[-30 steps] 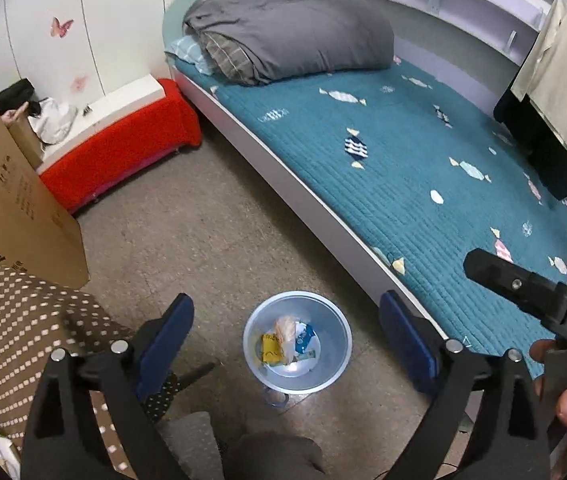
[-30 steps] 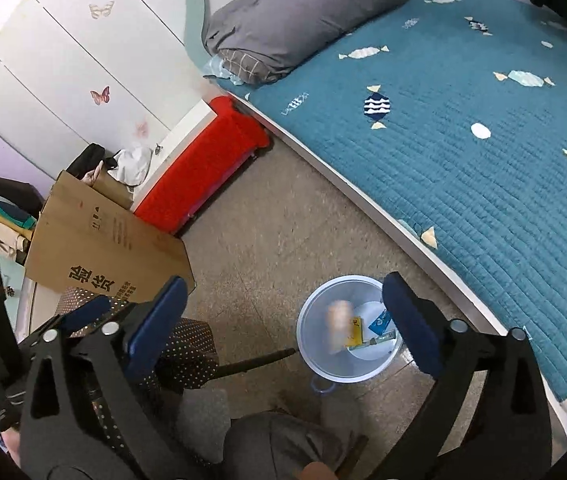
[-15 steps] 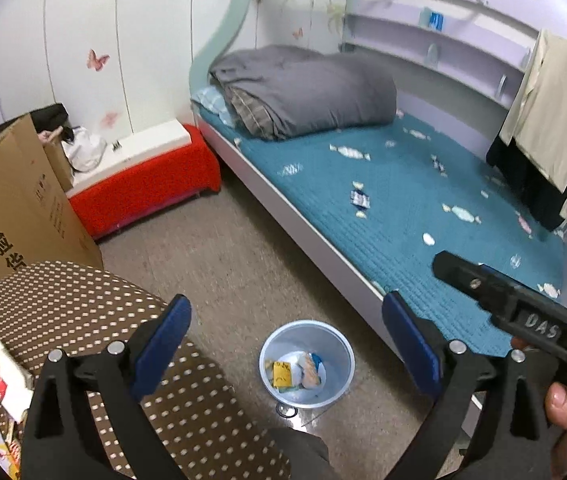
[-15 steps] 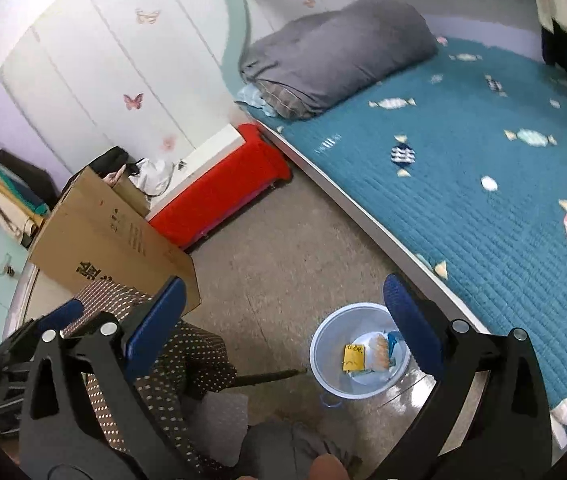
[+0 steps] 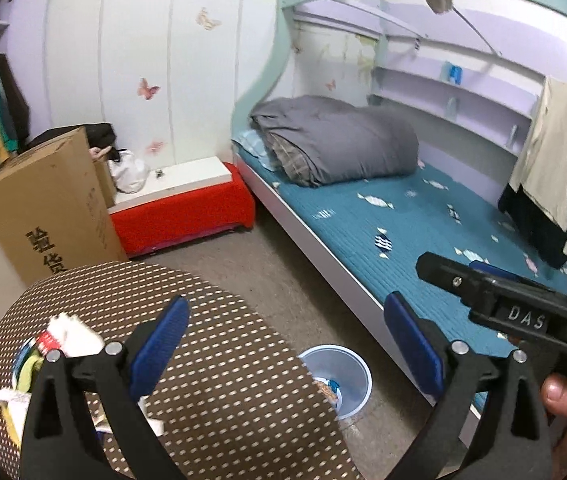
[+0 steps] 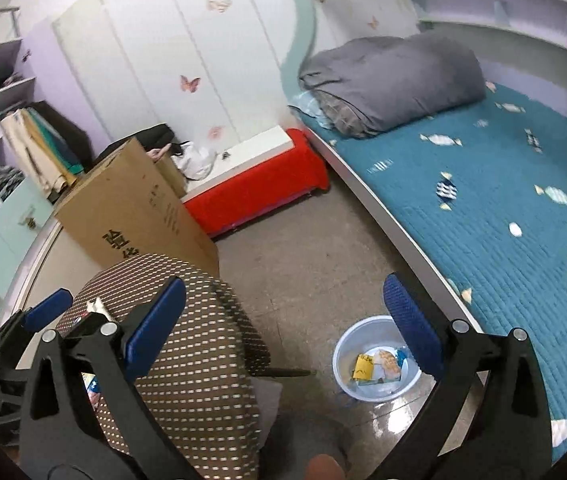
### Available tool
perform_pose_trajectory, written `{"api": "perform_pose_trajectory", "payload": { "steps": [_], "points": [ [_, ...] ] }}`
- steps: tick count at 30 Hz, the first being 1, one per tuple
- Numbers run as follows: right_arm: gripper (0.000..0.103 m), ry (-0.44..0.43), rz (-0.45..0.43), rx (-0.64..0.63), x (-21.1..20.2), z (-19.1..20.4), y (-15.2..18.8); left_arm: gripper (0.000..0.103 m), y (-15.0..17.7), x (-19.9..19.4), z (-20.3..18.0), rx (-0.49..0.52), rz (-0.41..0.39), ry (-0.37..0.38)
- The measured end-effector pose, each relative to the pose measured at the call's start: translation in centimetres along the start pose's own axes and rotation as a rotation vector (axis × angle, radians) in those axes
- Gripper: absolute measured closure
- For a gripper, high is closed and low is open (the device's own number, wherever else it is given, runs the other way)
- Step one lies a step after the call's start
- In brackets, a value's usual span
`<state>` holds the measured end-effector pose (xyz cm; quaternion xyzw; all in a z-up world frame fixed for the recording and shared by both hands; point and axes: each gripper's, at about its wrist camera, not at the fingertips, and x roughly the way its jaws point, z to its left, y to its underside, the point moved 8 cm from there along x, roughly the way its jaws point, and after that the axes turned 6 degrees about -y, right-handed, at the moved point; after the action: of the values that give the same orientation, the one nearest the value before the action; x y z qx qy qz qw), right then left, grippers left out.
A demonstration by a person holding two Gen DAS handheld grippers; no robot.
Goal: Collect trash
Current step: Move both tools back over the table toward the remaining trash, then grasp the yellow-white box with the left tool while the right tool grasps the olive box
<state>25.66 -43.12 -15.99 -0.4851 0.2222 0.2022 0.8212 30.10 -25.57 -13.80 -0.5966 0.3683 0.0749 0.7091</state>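
Left wrist view: your left claw [image 5: 287, 344] is released, jaws wide and holding nothing, hovering over the dotted tabletop [image 5: 219, 364]. The trash pile [image 5: 63, 344] sits at the tabletop's left edge: a white crumpled piece, a red-labelled wrapper and something yellow-green, partly hidden behind the left finger. The bin [image 5: 349, 376] stands on the floor between the tabletop and the bed [image 5: 403, 216], half covered by the tabletop's edge. Your right claw [image 5: 495, 300] shows only side-on at the right, so its jaws cannot be judged here.

Right wrist view: the right claw [image 6: 283, 316] is also released and empty, hanging over the floor near the bin [image 6: 377, 354], which already holds a yellow wrapper [image 6: 365, 368] and a snack packet [image 6: 389, 362].

The risks, as I judge them: the pile is loose and mixed, so a single pinch may take only the top piece and push the rest off the edge. Light wrappers may drift wide if you let go high above the bin. The tabletop overhangs the bin from the left side, so a drop from there could land on the floor.

Only the left view shows the pile plainly; the right view catches a sliver of it behind its own finger. Only the right view shows the bin's whole mouth and contents.
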Motion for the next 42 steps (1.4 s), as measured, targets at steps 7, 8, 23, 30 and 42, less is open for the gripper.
{"api": "perform_pose_trajectory", "payload": {
  "steps": [7,8,23,30,42],
  "points": [
    [0.006,-0.035,-0.003,-0.094,-0.5,6.2,0.3,0.007,1.3,-3.2,5.1,-0.064,-0.039,-0.067],
    [0.006,-0.042,-0.003,-0.105,-0.5,7.0,0.4,0.006,1.3,-3.4,5.6,-0.07,-0.041,-0.076],
    [0.006,-0.155,0.072,-0.266,2.0,19.7,3.6,0.006,7.2,-8.3,18.5,-0.274,-0.044,-0.272],
    [0.006,-0.172,0.167,-0.301,5.6,22.2,6.6,0.006,11.3,-8.9,25.3,-0.393,0.004,-0.388],
    [0.006,-0.166,0.283,-0.284,10.6,22.4,10.6,0.006,16.1,-7.0,30.5,-0.45,0.1,-0.479]
  ]
}}
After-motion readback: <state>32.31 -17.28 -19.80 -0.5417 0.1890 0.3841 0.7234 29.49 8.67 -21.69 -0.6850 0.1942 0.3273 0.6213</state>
